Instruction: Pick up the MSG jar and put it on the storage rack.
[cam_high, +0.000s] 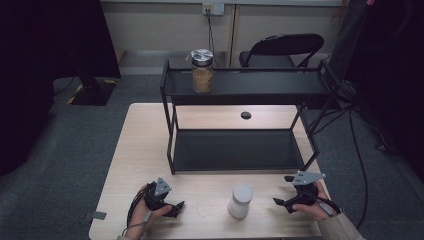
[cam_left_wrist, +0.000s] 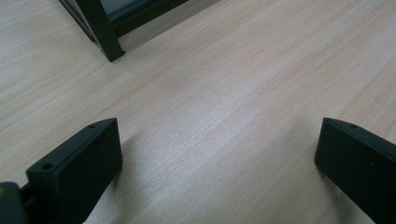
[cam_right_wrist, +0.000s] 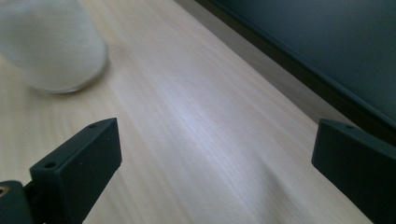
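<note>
A white frosted jar (cam_high: 240, 201) stands upright near the table's front edge, between my two grippers. It also appears blurred at the upper left of the right gripper view (cam_right_wrist: 49, 44). My left gripper (cam_high: 176, 208) rests low on the table to the jar's left, open, with bare wood between its jaws (cam_left_wrist: 217, 163). To the jar's right, my right gripper (cam_high: 281, 203) is open and points toward the jar, holding nothing (cam_right_wrist: 215, 163). A glass jar with a metal lid (cam_high: 202, 70), filled with something tan, stands on the top shelf of the black rack (cam_high: 280, 86).
The black two-level rack's lower shelf (cam_high: 235, 150) sits on the wooden table (cam_high: 145, 145); one leg (cam_left_wrist: 100, 30) shows in the left gripper view. A round cable hole (cam_high: 245, 115) lies behind it. A black folding chair (cam_high: 280, 50) stands beyond the table.
</note>
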